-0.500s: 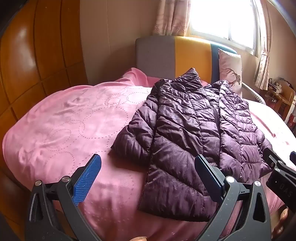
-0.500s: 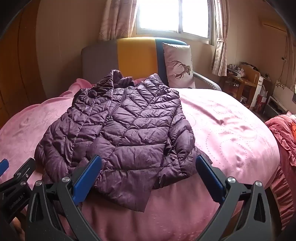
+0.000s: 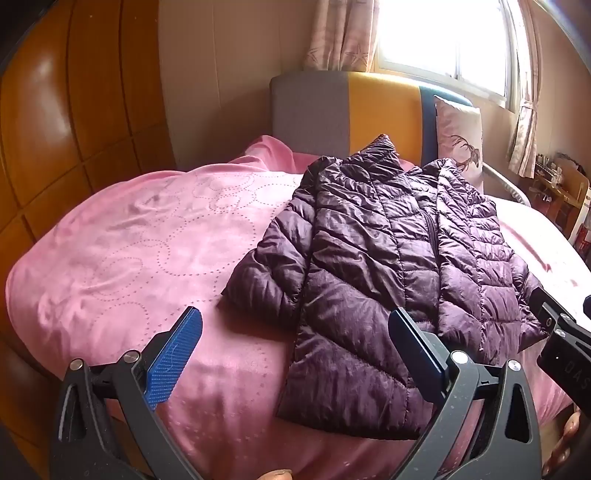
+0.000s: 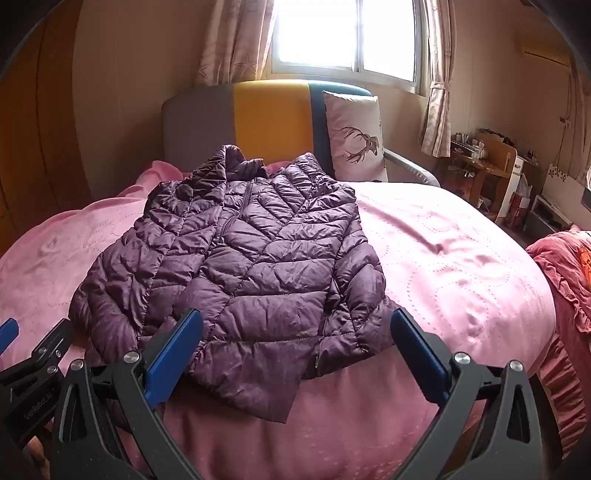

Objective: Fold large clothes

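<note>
On the pink bed (image 3: 129,258), a purple jacket (image 3: 388,258) lies flat — both tongs (image 3: 295,354) (image 4: 295,354) gape wide, empty.

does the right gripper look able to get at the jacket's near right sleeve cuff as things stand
Probably yes. The right gripper is open and empty, and the purple puffer jacket's sleeve cuff lies exposed on the pink bedspread just ahead of its fingers, with nothing between.

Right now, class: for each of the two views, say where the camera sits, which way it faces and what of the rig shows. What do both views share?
Left wrist: sits on the left gripper, facing the headboard; its open jaws and the right gripper's tip at the right edge show.
Right wrist: sits on the right gripper, facing likewise; its open jaws and the left gripper's tip show.
Shared: purple jacket, pink bedspread, deer pillow, window.
</note>
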Action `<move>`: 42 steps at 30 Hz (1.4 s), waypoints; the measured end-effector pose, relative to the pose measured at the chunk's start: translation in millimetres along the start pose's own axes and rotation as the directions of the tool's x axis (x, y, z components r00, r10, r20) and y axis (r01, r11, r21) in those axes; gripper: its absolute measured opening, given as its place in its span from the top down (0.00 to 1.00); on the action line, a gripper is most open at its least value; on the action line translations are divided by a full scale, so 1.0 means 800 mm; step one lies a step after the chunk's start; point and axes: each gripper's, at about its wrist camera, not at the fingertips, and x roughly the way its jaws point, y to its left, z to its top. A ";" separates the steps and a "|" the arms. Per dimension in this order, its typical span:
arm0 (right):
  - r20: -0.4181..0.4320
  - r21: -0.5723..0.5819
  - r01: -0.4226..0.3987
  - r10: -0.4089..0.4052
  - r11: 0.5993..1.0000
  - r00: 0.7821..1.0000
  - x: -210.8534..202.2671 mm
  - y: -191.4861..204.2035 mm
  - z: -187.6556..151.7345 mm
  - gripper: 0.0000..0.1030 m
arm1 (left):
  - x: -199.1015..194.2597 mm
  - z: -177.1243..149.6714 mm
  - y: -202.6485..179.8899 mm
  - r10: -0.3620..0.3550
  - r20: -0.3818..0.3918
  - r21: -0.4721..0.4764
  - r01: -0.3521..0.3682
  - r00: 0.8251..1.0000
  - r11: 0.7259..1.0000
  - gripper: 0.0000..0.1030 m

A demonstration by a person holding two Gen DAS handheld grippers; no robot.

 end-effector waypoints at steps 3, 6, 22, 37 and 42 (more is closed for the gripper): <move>0.000 -0.002 0.001 -0.001 1.000 1.000 -0.002 0.000 -0.002 0.02 | -0.001 0.000 0.000 -0.001 0.001 0.003 0.001 1.000 1.000 0.03; 0.001 -0.005 0.005 -0.005 1.000 1.000 -0.004 0.000 -0.001 0.02 | -0.003 0.002 0.000 -0.001 0.001 -0.001 0.001 1.000 1.000 0.03; 0.002 -0.023 0.004 -0.004 1.000 1.000 -0.002 0.007 -0.001 0.02 | -0.004 0.004 0.004 -0.025 -0.002 -0.007 0.025 1.000 1.000 0.03; -0.018 -0.018 -0.002 0.002 1.000 1.000 0.008 0.003 -0.006 0.02 | -0.004 -0.003 -0.011 -0.058 -0.004 0.045 0.058 0.998 0.997 0.03; -0.020 -0.016 -0.002 0.002 1.000 1.000 0.009 0.003 -0.007 0.02 | -0.003 -0.005 -0.013 -0.063 -0.009 0.053 0.064 0.998 0.997 0.03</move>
